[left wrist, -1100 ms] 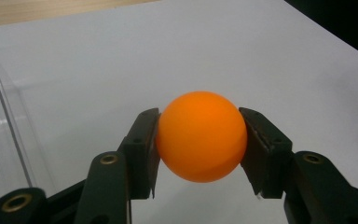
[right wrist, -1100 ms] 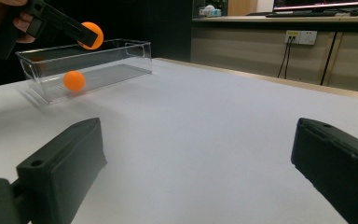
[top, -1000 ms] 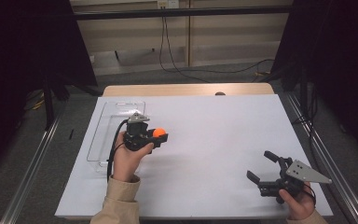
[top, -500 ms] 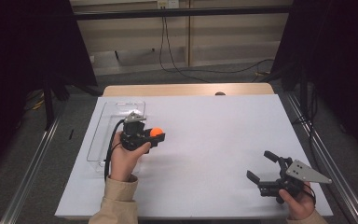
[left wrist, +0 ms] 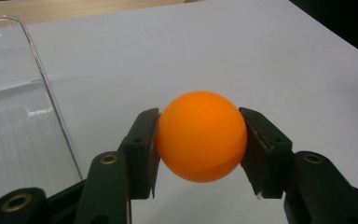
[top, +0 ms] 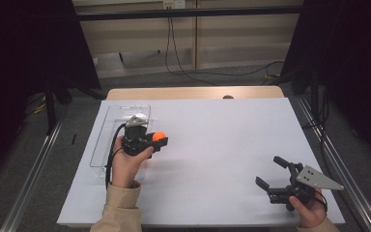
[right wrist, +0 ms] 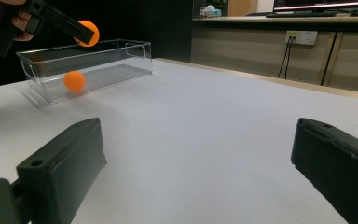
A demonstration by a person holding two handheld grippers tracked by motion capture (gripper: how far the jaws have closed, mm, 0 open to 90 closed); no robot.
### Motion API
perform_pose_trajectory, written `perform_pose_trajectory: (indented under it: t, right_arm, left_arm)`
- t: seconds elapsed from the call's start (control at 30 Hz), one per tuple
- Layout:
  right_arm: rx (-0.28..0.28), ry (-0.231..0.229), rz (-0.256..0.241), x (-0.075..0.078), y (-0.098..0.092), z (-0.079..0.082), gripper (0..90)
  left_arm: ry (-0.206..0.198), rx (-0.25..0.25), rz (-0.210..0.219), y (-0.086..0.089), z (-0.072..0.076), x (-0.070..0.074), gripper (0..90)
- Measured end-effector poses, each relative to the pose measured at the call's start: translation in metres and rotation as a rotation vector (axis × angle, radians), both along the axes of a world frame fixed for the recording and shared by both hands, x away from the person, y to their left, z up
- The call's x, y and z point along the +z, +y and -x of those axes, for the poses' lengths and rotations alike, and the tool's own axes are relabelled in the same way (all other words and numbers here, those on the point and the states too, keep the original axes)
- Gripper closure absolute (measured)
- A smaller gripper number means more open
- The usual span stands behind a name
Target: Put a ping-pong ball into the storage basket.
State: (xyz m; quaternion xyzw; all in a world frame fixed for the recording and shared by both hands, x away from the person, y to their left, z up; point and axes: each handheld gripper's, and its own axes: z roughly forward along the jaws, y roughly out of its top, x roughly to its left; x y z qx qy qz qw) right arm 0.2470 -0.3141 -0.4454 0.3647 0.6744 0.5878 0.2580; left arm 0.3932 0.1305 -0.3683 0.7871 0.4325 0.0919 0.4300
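Being light, smooth and easy to dent, the orange ball (left wrist: pixel 201 136) is held gently across its middle by the left gripper (top: pixel 155 140), just beside the clear box (top: pixel 107 131), while the right gripper (top: pixel 270 175) is kept wide open.

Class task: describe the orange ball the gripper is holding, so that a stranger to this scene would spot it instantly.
Start at the clear plastic box on the white table's left side. Beside it, the left gripper clamps the held ball. Unlike the second orange ball lying inside the box, it hangs above the table.
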Motion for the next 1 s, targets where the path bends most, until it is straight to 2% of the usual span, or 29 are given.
perform_pose_trajectory:
  t: [0.37,0.43,1.0]
  right_arm:
    - [0.0,0.0,0.001,0.0,0.0,0.0,2.2]
    - [0.001,0.0,0.001,0.0,0.0,0.0,2.2]
    - [0.001,0.0,0.001,0.0,0.0,0.0,2.2]
  left_arm:
    - [-0.011,0.019,0.007,0.007,0.0,0.002,50.9]
    - [-0.009,0.017,-0.004,0.008,0.0,0.003,50.9]
    - [-0.017,0.041,-0.006,0.017,0.0,0.004,50.9]
